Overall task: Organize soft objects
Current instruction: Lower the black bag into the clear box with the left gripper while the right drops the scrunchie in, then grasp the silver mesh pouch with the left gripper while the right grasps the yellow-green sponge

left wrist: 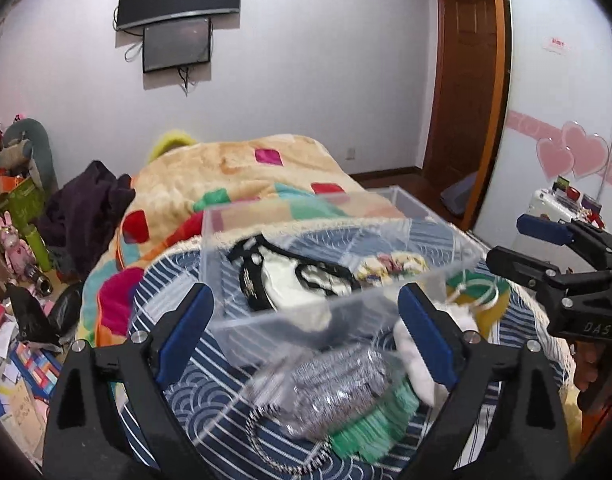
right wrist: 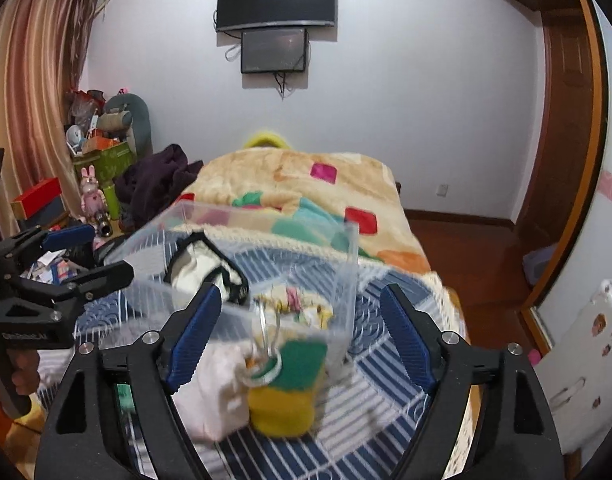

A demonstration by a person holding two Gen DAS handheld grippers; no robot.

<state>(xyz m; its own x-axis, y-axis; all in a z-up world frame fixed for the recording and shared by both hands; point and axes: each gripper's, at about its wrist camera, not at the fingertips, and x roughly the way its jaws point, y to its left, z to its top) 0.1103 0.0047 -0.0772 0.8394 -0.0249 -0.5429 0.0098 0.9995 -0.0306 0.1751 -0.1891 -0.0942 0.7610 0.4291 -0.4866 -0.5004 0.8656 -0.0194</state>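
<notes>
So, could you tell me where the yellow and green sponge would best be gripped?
Probably across the yellow body of the sponge, coming from above and the near side. It lies outside the clear box on the striped cover, white cloth against its left, so the right gripper, jaws open, should close front to back.

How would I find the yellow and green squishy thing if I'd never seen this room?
Start at the bed with the blocky coloured blanket, then come to the blue-and-white striped cloth at its near end. A clear plastic box sits there, and just outside its near wall lies the sponge, beside a white soft thing. It is the only block that is yellow below and green on top.
</notes>
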